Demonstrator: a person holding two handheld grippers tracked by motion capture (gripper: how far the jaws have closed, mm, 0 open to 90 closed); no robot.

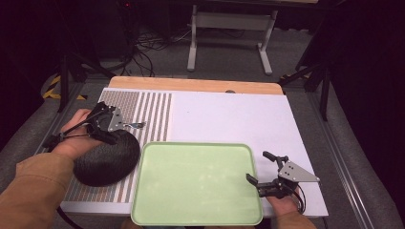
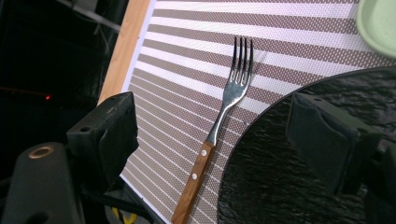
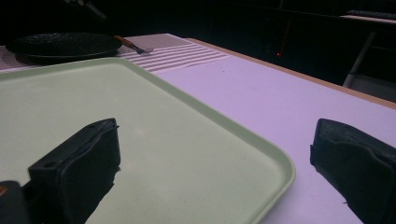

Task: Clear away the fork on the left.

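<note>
While the fork (image 2: 223,125) lies flat on the striped placemat (image 2: 187,56), the left gripper (image 2: 212,135) hovers right over it, jaws spread wide with nothing clenched: one black jaw stands off the handle's outer side, the other hangs above the plate. That fork has a warm wooden handle with two pale rivets and a slim steel neck running up to four shiny tines that point away from the gripper. Just beside the handle sits a round black plate (image 2: 299,168), its surface rippled and slate-like, the rim almost touching the wood. The placemat shows a fine woven weave in brown and white bands. Beyond the plate, a corner of the pale green tray (image 2: 378,23) peeks in, smooth plastic with rounded corners and a raised lip. From the high view, the right gripper (image 1: 261,168) rests at the tray's (image 1: 196,183) far corner, jaws released, straddling the lip, on the white tabletop (image 1: 229,114).
</note>
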